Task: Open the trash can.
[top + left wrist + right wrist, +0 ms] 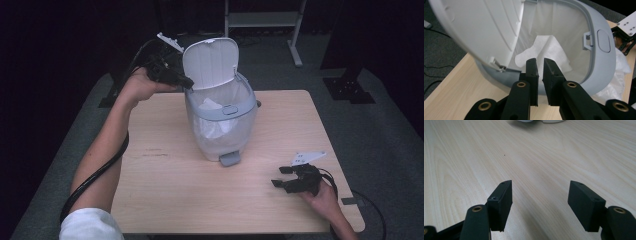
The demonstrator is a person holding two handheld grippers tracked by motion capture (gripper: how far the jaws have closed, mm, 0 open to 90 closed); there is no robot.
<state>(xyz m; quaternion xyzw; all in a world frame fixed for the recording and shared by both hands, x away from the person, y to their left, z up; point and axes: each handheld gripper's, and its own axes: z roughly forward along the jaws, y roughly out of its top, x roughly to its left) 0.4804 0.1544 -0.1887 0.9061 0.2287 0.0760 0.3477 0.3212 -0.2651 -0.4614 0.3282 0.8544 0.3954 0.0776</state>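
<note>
A pale grey plastic pedal bin (220,117) with a clear liner stands mid-table, its white lid (210,62) raised upright. The left gripper (187,82) hovers at the bin's rim just beside the lid's edge, jaws nearly closed, grasping nothing; crumpled white paper (546,51) lies below, ahead of them. The right gripper (281,176) rests released, jaws wide, on bare light wooden table (536,157) near the front right edge, well apart from the bin.
</note>
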